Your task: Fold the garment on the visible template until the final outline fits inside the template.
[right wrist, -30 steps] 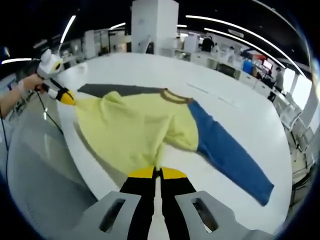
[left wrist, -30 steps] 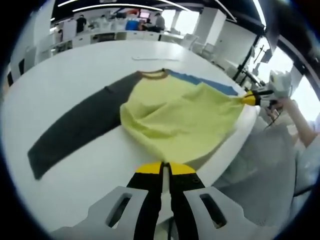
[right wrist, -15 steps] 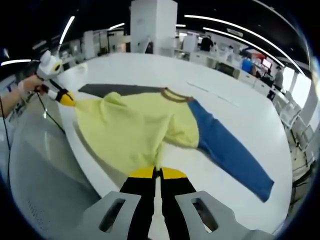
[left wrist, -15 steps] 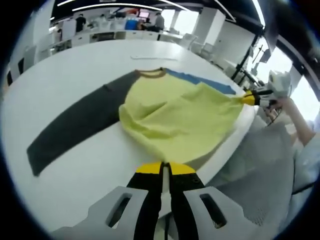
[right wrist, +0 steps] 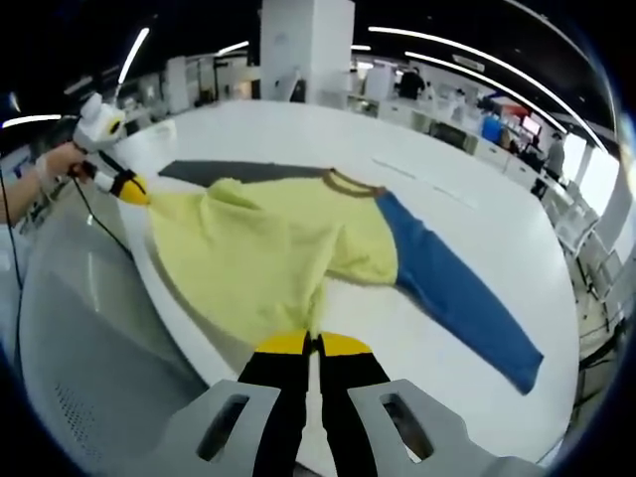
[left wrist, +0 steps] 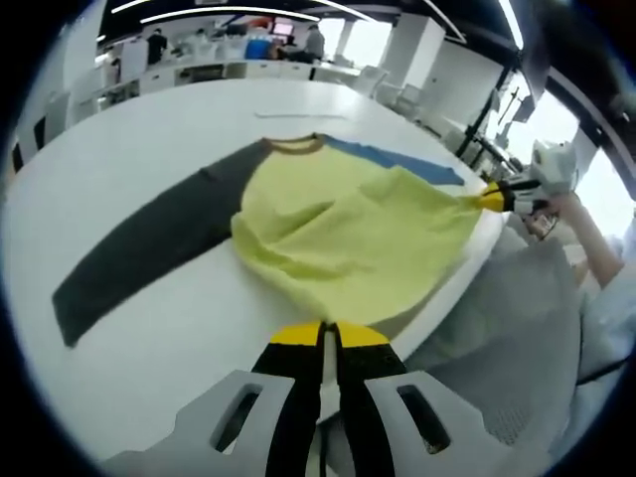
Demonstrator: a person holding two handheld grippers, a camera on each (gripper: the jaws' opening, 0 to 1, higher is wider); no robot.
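Left gripper view, left gripper (left wrist: 323,333) clamped on yellow hem of garment (left wrist: 338,234), spread on white table (left wrist: 149,129), right gripper (left wrist: 494,199) pinching the opposite hem corner, no legible writing.

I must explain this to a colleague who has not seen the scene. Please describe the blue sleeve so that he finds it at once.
On the large white table lies a garment with a yellow body. The blue sleeve runs from its brown collar across the tabletop, lying flat. The opposite sleeve is dark grey, so colour tells them apart.
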